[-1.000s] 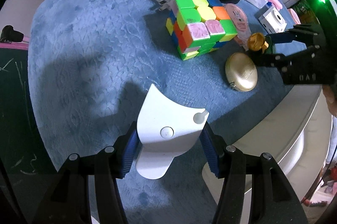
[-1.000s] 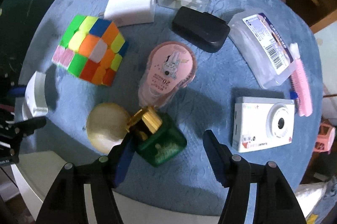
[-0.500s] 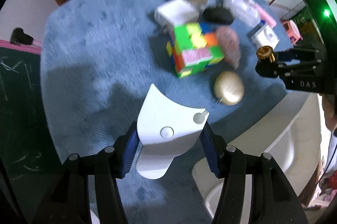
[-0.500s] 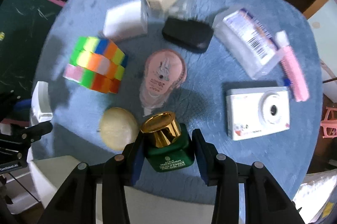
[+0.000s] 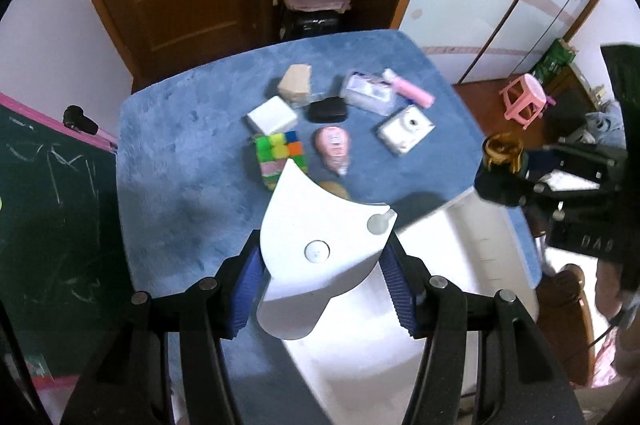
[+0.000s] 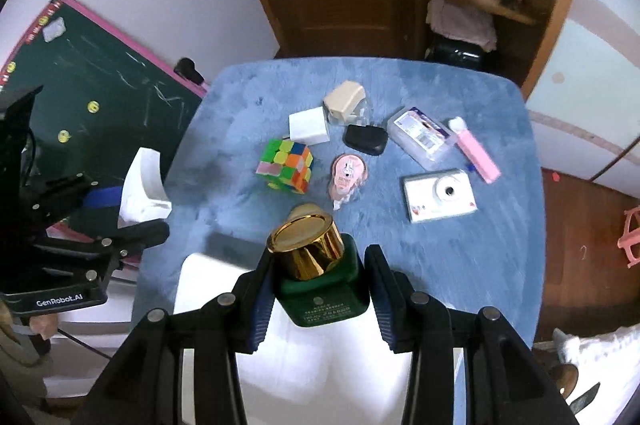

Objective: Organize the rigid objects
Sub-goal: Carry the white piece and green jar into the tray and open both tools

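My left gripper (image 5: 320, 279) is shut on a white curved plastic piece (image 5: 316, 237), held high above the near edge of the blue table (image 5: 180, 185). It also shows in the right wrist view (image 6: 144, 185). My right gripper (image 6: 318, 295) is shut on a green bottle with a gold cap (image 6: 316, 265), held over a white bin (image 6: 320, 365). The bottle's cap also shows in the left wrist view (image 5: 502, 151). A colour cube (image 6: 286, 165), a pink tape dispenser (image 6: 346, 177) and a white camera (image 6: 440, 195) lie on the table.
A white block (image 6: 308, 125), a beige stapler (image 6: 344, 101), a black case (image 6: 366, 139), a clear box (image 6: 420, 137) and a pink brush (image 6: 476, 153) lie at the back. A gold disc (image 5: 334, 189) peeks out behind the white piece. The white bin (image 5: 440, 285) sits at the table's near edge.
Both grippers have risen well above the table and drawn back toward the white bin. The right gripper has closed on the green bottle and lifted it off the table.
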### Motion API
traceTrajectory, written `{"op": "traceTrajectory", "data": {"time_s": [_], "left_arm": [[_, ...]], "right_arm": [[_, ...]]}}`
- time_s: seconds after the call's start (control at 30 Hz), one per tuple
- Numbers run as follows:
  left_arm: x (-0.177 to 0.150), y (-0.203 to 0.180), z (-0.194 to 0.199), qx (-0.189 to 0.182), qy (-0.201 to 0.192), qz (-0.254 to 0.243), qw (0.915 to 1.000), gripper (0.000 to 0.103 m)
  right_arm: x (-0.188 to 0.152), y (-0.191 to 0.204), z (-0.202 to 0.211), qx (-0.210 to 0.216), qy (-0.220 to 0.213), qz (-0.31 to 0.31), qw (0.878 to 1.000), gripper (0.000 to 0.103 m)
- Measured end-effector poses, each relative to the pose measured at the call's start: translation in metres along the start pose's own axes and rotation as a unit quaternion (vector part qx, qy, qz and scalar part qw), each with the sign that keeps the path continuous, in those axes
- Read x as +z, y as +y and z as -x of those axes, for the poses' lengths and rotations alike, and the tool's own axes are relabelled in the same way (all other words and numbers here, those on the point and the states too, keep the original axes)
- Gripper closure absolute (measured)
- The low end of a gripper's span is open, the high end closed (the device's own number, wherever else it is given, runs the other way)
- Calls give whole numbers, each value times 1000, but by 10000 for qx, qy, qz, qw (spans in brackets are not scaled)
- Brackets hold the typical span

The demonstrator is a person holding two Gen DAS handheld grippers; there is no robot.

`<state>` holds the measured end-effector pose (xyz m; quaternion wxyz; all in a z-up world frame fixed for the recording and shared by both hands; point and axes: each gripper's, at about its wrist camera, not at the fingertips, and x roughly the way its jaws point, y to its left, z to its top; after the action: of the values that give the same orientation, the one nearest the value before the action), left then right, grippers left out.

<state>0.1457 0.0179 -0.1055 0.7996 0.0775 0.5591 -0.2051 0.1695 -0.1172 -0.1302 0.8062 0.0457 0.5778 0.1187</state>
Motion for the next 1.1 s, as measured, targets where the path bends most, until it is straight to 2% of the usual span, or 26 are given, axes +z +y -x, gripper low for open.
{"op": "traceTrajectory", "data": {"time_s": [0.13,0.3,0.37,0.53,0.67,0.9,1.1], "left_arm": [[-20,-22,7,-32,59,257,9996,43],[-50,-34,-13,-215,459,886,9948,43],[-62,-36,-35,-118,643,1089,9919,43],[-85,-34,-95,557,888,1337,9855,43],[-93,-24,-130,651,1021,1694,9781,43],[-92,-32,-148,882,818,1547,9806,43],[-94,-25,-162,880,902,1717,9771,42]], "right_arm": [[-29,-6,14,47,-82,-145,9998,60],[-68,-12,13,7,4,-317,9995,60],[-80,-14,7,-46,38,-340,9994,60],[-106,-23,-33,-453,264,-498,9974,60],[-116,-28,-64,-770,364,-497,9951,60],[-118,-38,-102,-872,500,-607,9931,60],[-110,-37,-117,-854,533,-549,9934,60]]}}
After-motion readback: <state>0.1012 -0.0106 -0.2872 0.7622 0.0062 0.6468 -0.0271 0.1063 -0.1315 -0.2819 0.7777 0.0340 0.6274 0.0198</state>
